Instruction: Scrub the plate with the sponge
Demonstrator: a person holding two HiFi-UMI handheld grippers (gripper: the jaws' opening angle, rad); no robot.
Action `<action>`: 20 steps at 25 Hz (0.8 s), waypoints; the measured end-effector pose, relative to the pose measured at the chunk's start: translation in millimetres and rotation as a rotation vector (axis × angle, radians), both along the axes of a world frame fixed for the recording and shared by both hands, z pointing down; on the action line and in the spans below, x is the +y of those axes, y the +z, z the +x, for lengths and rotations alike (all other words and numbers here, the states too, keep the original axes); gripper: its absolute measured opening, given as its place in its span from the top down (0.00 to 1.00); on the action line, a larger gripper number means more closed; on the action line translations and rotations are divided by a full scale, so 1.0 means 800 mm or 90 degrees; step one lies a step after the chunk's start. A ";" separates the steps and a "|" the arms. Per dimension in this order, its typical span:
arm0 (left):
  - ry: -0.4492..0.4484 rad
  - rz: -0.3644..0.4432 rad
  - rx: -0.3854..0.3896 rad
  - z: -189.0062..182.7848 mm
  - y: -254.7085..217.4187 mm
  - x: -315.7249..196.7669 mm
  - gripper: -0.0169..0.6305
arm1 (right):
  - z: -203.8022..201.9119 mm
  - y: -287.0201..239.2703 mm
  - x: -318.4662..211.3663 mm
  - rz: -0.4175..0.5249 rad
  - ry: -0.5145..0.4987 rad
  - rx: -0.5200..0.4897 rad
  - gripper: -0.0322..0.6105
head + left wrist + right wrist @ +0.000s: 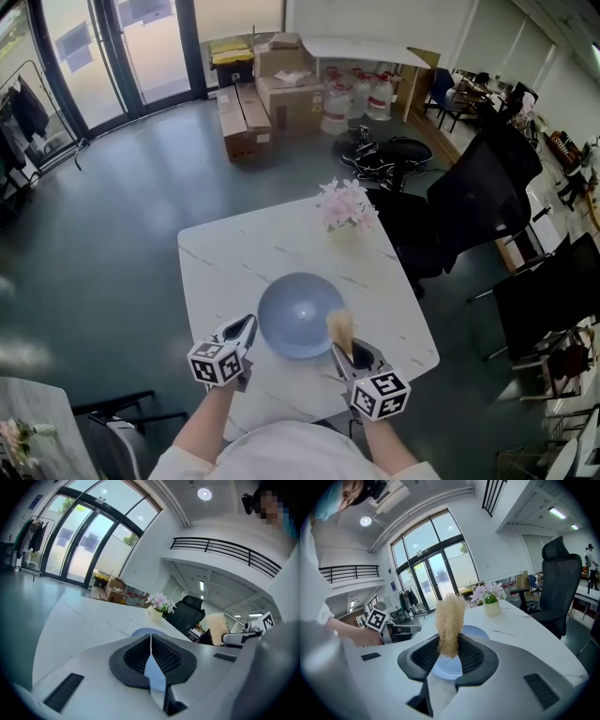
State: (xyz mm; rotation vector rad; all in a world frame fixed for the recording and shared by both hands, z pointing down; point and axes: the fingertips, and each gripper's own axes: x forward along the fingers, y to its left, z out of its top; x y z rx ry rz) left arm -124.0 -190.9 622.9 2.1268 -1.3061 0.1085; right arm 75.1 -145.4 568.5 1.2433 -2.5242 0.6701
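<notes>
The right gripper's jaws are pinching the near end of the sponge, a pale, coarse, fibrous pad. The jaws are only as far apart as its thickness, and most of the sponge is sticking out past the tips. That grip looks chosen to leave the free end as the working face while the jaws themselves stay off the dish. Just beyond it the plate, round and blue-grey, is lying flat on the white marbled table, close to the person's edge. In the head view the sponge is hanging over the plate's right rim, though I cannot tell whether it is touching the surface. The left gripper's jaws are pressed fully together with nothing between them, and their tips are pointing at the plate's left rim from just beside it. They are probably there to brace the plate against sliding once rubbing begins, since a light plate on smooth stone would skate. A small pot of pink flowers is standing at the far edge, well apart from the work.
</notes>
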 end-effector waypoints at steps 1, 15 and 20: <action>0.000 -0.012 0.004 0.000 0.007 0.000 0.92 | 0.000 0.001 0.001 -0.002 0.000 0.000 0.77; 0.006 -0.156 0.064 0.013 0.082 -0.007 0.64 | -0.001 0.011 0.000 -0.017 0.003 0.006 0.77; 0.009 -0.203 0.065 0.019 0.105 -0.007 0.61 | -0.002 0.015 -0.001 -0.023 0.002 0.011 0.77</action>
